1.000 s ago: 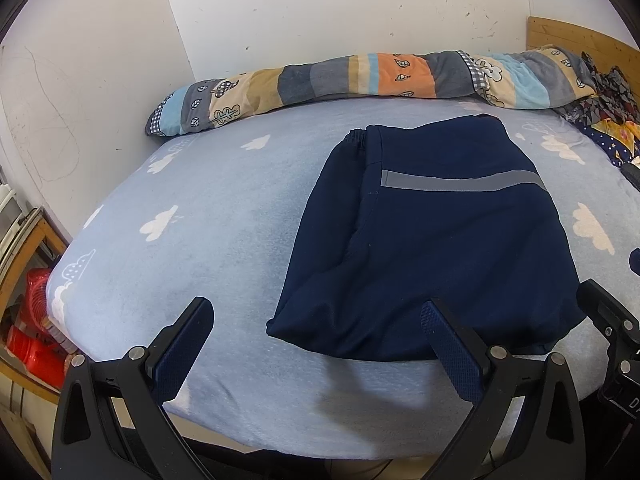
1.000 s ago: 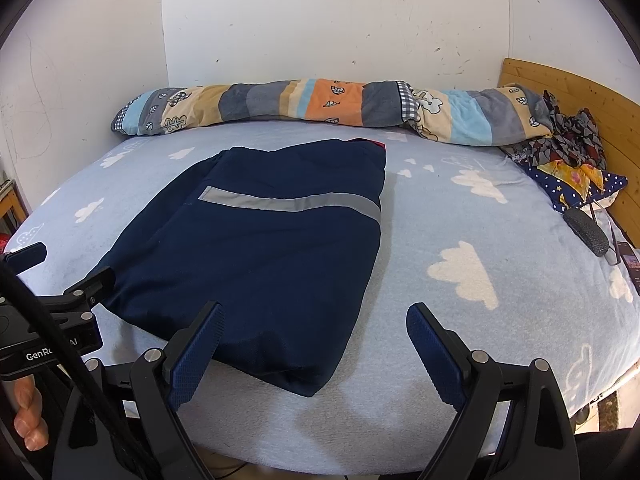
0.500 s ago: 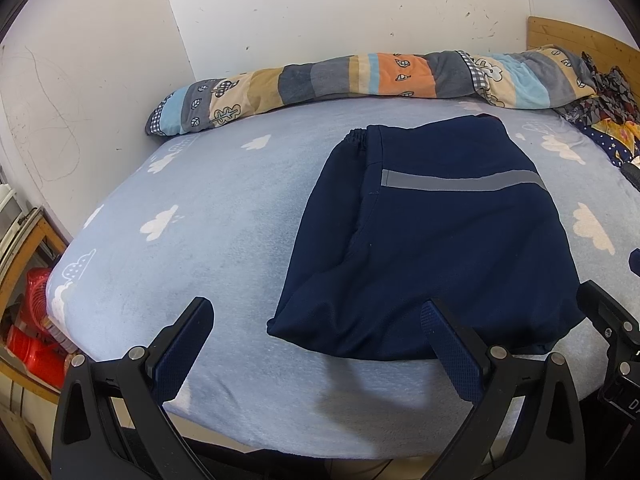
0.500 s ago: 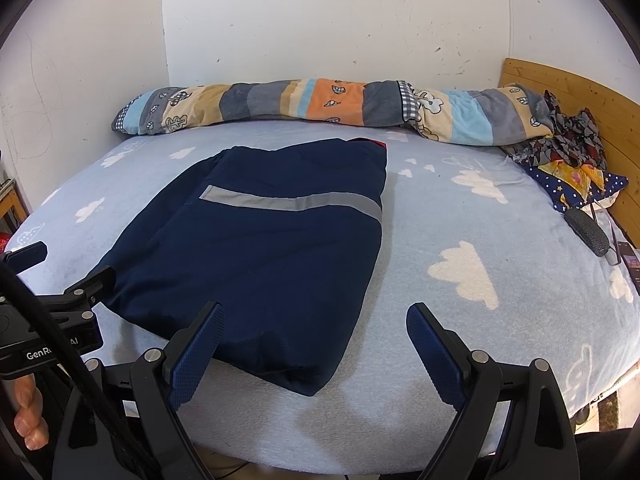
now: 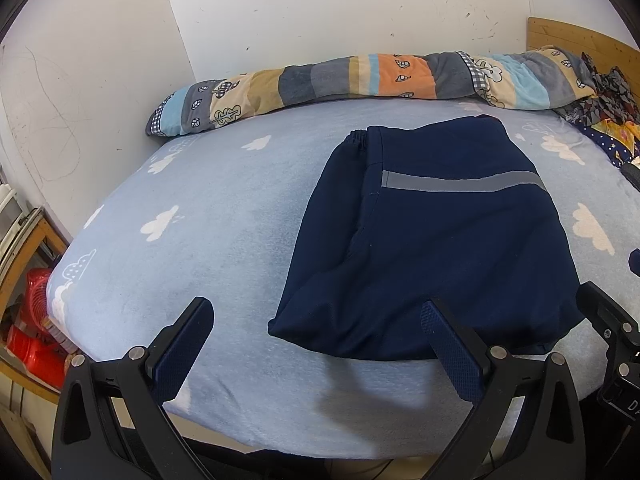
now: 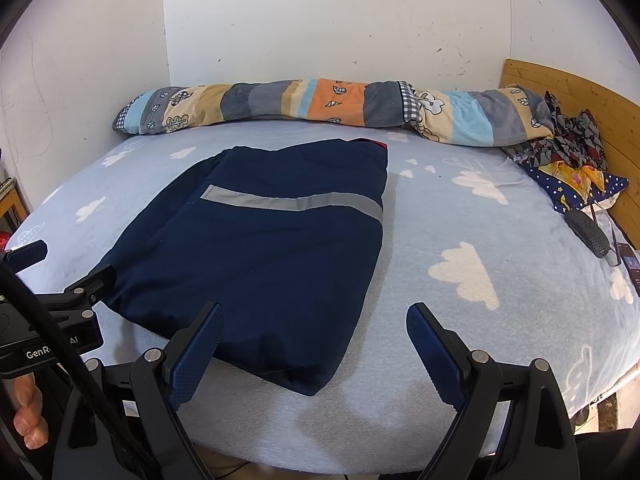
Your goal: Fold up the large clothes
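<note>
Both grippers, left (image 5: 316,330) and right (image 6: 314,330), jaws wide apart, empty, short of the folded navy garment (image 6: 256,248).

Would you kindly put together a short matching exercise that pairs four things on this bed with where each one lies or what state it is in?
Things
1. navy garment
2. patchwork roll
3. grey band
4. left gripper

Places or states
A. along the far edge of the bed, by the wall
B. open, holding nothing, at the near edge of the bed
C. folded flat in the middle of the cloud-print sheet
D. running across the upper part of the dark cloth

Pairs: 1-C, 2-A, 3-D, 4-B
</note>
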A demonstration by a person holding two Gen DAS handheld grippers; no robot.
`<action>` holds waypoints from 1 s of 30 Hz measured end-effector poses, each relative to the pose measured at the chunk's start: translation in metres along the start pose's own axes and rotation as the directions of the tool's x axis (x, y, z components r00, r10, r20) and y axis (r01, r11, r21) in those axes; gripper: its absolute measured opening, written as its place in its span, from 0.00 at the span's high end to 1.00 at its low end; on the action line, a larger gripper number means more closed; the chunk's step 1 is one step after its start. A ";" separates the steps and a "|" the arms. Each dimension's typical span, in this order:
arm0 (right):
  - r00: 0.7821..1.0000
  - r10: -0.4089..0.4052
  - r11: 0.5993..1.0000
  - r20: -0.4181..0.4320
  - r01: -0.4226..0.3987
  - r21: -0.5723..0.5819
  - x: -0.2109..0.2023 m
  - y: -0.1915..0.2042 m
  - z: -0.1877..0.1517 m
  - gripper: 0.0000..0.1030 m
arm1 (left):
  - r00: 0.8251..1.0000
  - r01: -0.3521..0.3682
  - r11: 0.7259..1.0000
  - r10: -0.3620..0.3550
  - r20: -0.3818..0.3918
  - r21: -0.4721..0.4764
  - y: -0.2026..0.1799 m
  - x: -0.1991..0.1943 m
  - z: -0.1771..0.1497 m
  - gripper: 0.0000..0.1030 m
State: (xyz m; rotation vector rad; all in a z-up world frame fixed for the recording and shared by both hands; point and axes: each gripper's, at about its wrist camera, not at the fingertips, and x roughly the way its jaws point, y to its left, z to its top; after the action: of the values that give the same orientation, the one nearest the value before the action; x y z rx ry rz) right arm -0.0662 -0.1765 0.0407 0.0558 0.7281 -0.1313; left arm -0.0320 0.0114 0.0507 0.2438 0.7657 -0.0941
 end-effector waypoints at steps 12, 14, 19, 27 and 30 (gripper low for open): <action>1.000 0.004 1.000 0.001 -0.004 0.001 0.001 0.002 -0.002 0.08 | 1.000 0.003 1.000 -0.003 0.000 -0.002 -0.001 -0.001 -0.001 0.00; 1.000 0.008 1.000 0.002 -0.008 0.001 0.002 0.003 -0.002 0.08 | 1.000 0.001 1.000 -0.001 0.001 -0.002 -0.001 0.000 0.000 0.00; 1.000 0.008 1.000 0.002 -0.008 0.002 0.001 0.002 -0.003 0.08 | 1.000 0.002 1.000 -0.002 -0.002 -0.002 -0.002 -0.001 0.000 0.00; 1.000 0.010 1.000 0.002 -0.010 0.002 0.001 0.003 -0.003 0.08 | 1.000 0.004 1.000 -0.004 -0.002 -0.004 -0.002 -0.002 0.000 0.00; 1.000 0.014 1.000 0.001 -0.014 0.002 0.001 0.002 -0.003 0.08 | 1.000 0.006 1.000 -0.006 -0.002 -0.003 -0.001 -0.002 0.000 0.00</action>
State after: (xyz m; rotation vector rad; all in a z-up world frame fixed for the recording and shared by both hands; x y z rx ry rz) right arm -0.0671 -0.1739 0.0375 0.0628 0.7264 -0.1190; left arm -0.0333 0.0101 0.0517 0.2386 0.7682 -0.0979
